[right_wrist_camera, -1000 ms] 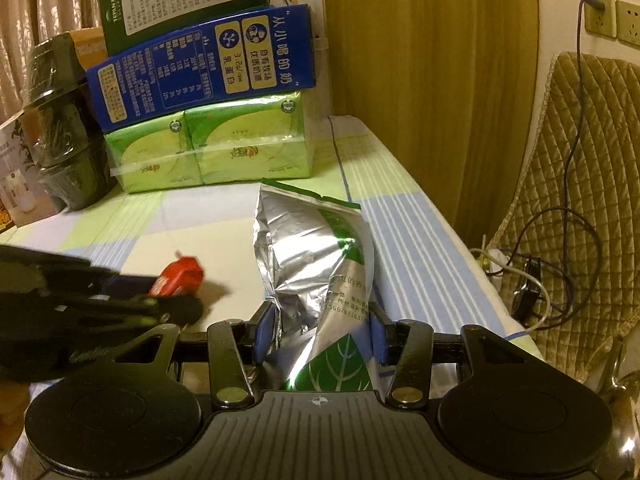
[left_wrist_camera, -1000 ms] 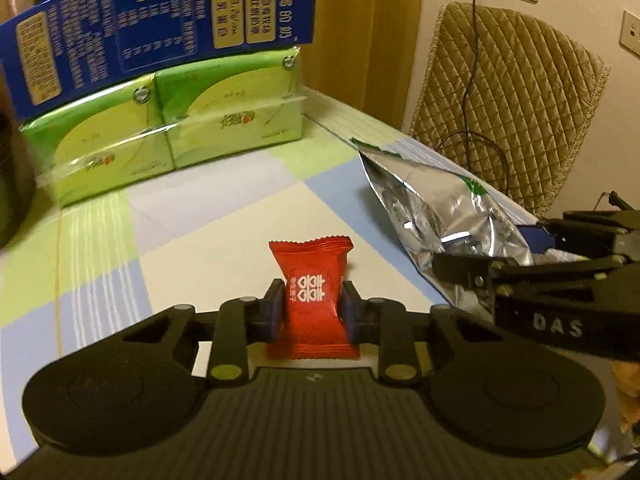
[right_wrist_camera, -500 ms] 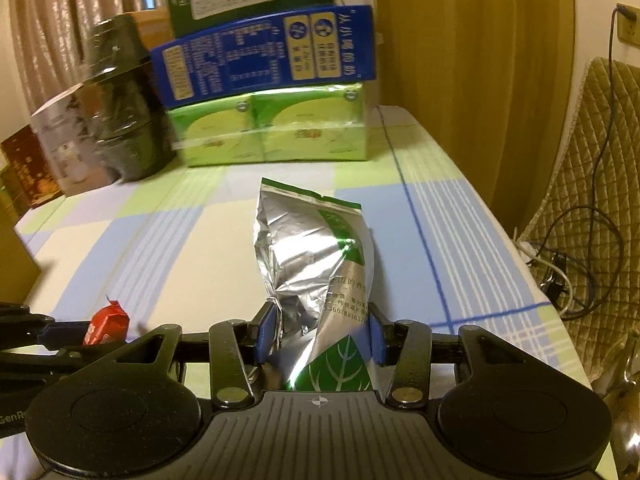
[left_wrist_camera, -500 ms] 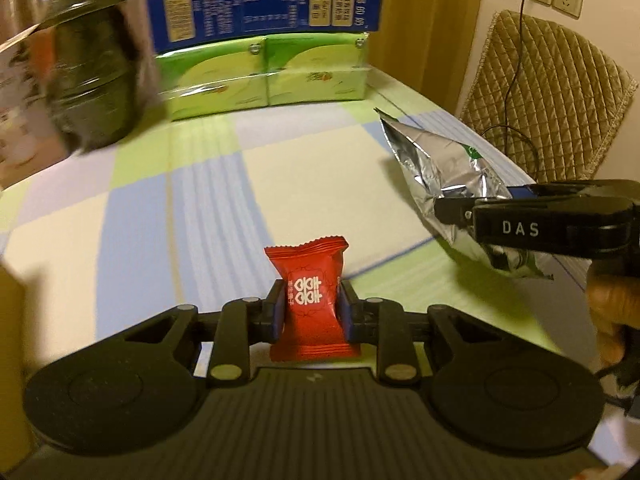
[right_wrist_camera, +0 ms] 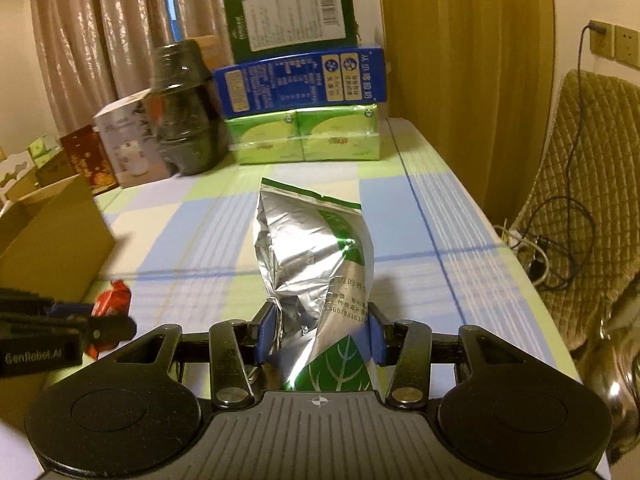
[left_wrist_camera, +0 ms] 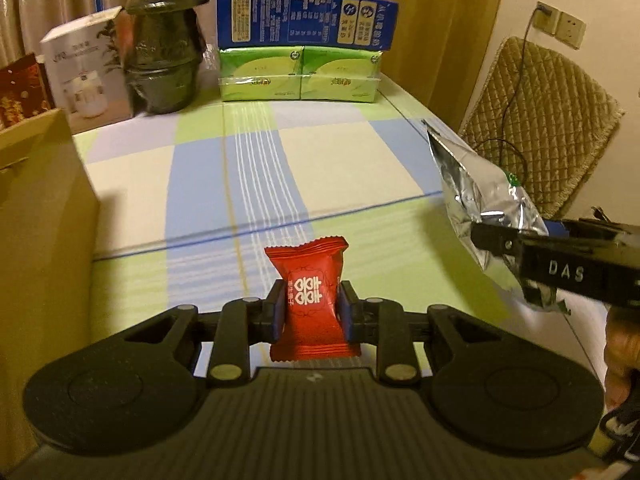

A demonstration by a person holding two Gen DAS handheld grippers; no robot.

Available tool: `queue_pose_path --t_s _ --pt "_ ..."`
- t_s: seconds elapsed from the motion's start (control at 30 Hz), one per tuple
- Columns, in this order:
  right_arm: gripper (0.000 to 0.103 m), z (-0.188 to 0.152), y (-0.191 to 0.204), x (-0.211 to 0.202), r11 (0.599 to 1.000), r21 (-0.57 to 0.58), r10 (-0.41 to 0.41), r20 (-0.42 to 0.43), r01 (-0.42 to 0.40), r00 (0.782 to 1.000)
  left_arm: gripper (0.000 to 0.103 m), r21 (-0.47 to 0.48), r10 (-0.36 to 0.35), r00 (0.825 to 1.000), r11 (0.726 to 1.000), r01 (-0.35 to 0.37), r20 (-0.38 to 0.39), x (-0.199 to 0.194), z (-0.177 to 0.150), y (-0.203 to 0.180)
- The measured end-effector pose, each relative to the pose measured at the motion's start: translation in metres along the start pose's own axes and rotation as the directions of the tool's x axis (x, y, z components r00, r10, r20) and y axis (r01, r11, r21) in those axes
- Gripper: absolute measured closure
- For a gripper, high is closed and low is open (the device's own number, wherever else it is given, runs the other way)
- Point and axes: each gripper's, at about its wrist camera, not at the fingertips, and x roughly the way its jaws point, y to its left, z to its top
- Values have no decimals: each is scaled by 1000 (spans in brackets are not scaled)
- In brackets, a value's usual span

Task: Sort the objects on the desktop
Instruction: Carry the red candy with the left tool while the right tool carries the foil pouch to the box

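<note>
My left gripper [left_wrist_camera: 313, 312] is shut on a small red candy packet [left_wrist_camera: 310, 296] and holds it above the checked tablecloth [left_wrist_camera: 240, 168]. My right gripper [right_wrist_camera: 318, 334] is shut on a silver and green foil bag [right_wrist_camera: 316, 256], lifted off the cloth. In the left wrist view the bag [left_wrist_camera: 484, 196] and the right gripper [left_wrist_camera: 560, 268] are at the right. In the right wrist view the candy [right_wrist_camera: 114, 300] and the left gripper [right_wrist_camera: 92, 326] are at the lower left.
An open cardboard box [left_wrist_camera: 36, 208] stands at the left, also in the right wrist view [right_wrist_camera: 52, 236]. At the back are green tissue packs [left_wrist_camera: 300, 74], a blue carton [left_wrist_camera: 306, 22], dark stacked pots [left_wrist_camera: 166, 40] and a white box [left_wrist_camera: 86, 72]. A padded chair [left_wrist_camera: 540, 120] is right.
Both grippers have pulled back toward the table's near end and risen, each still holding its item. The cardboard box at the left has come into view.
</note>
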Motion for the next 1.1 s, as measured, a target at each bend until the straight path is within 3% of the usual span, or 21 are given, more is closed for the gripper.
queue_pose_path --t_s 0.23,0.57,1.1 --pt "60 -35 36 -64 999 5 45 -23 -45 999 81 9 10 1000 1000 -10 27 -68 -23 -10" --pt "60 -52 81 -135 991 -66 119 17 -118 993 81 21 70 995 997 -71 75 -153 -56 -11" --pt "60 -50 129 -172 972 -145 194 59 -184 979 81 -37 156 984 988 -153 91 -222 -97 19"
